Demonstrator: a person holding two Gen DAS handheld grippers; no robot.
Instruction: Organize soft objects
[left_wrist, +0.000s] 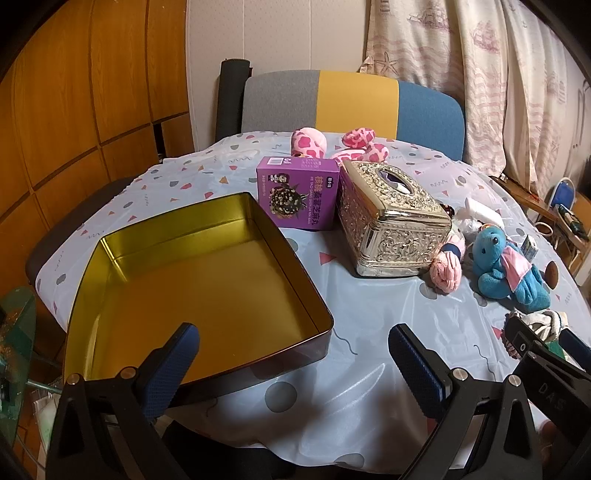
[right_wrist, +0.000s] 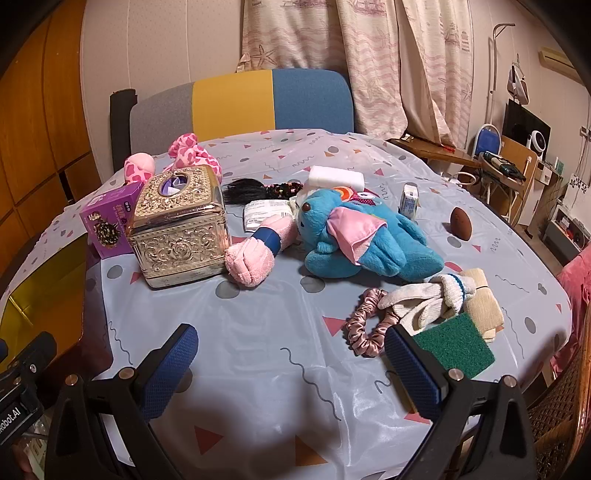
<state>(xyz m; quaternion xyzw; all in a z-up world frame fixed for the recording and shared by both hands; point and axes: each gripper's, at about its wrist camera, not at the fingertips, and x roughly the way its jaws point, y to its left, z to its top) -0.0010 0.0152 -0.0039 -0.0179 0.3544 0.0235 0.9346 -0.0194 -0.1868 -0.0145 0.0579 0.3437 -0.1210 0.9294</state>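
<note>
On table, blue plush (right_wrist: 369, 236) lying sideways, head twd left

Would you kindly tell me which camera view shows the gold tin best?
The left wrist view: the gold tin lies whole, open and empty. The right wrist view catches only a sliver of it at the left edge.

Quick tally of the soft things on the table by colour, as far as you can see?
Pink: 3 - spotted plush, rolled towel, scrunchie
Blue: 1 - plush toy
White or cream: 2 - glove, folded cloth
Green: 1 - scouring pad
Total: 7
</note>
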